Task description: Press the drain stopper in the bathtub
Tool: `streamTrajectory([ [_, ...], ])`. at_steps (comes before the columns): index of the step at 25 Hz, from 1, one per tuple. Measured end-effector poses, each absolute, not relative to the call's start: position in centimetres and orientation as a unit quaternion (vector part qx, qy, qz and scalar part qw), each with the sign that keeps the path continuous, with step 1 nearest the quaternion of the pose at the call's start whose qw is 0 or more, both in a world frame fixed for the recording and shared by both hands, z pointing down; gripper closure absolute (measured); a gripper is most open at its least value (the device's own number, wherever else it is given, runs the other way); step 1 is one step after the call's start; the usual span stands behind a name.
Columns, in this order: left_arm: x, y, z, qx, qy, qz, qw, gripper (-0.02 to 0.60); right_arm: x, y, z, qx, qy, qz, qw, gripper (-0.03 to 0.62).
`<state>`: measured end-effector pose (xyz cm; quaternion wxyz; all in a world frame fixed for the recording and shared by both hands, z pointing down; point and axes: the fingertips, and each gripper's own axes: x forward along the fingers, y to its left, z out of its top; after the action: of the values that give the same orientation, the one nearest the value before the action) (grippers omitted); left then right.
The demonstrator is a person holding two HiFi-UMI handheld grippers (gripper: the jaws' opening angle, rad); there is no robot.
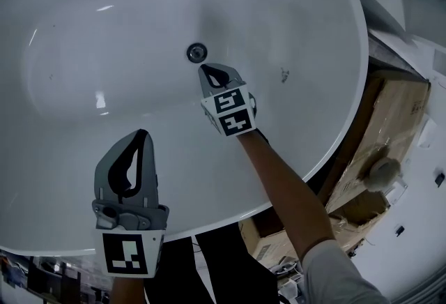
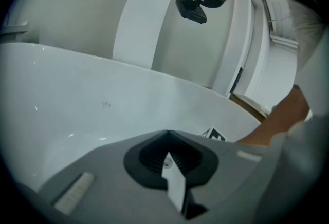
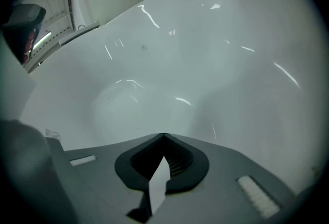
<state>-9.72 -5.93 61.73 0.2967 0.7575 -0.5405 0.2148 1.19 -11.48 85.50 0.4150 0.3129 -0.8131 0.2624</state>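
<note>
Bathtub (image 1: 300,17): drain stopper (image 1: 197,52) in floor | right hand-held gripper (image 1: 206,70): pressed together, empty, just beside stopper's 5 o'clock | left hand-held gripper (image 1: 143,135): pressed together, empty, stopper's 7 o'clock

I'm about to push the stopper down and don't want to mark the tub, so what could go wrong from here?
The right gripper, jaws shut to a narrow point, sits just short of the small drain stopper; it may slide off and scrape the glossy bathtub. The right gripper view does not show the stopper, so aiming could drift.
</note>
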Motion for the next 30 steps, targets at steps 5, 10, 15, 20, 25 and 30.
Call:
streamTrajectory([
  [5,-9.8,-6.1,63.0,0.761,-0.534,0.217,0.298,0.581,0.7,-12.0,88.9,0.314,-0.802,0.269,0.430,0.595],
  [10,-10.3,-6.2,64.7,0.760,-0.526,0.229,0.306,0.581,0.6,-12.6,91.4,0.324,-0.791,0.276,0.440,0.595],
  [15,-10.8,-6.8,66.3,0.757,-0.529,0.231,0.307,0.581,0.9,-13.2,93.8,0.328,-0.784,0.269,0.453,0.594],
  [20,-11.4,-6.4,67.6,0.751,-0.528,0.235,0.319,0.581,0.7,-13.4,95.7,0.337,-0.780,0.285,0.444,0.595],
  [25,-11.9,-6.5,68.4,0.750,-0.531,0.230,0.321,0.581,0.5,-13.9,97.9,0.348,-0.767,0.294,0.452,0.596],
  [30,-12.3,-6.0,69.2,0.748,-0.528,0.234,0.327,0.581,0.5,-13.6,99.5,0.352,-0.757,0.297,0.463,0.597],
])
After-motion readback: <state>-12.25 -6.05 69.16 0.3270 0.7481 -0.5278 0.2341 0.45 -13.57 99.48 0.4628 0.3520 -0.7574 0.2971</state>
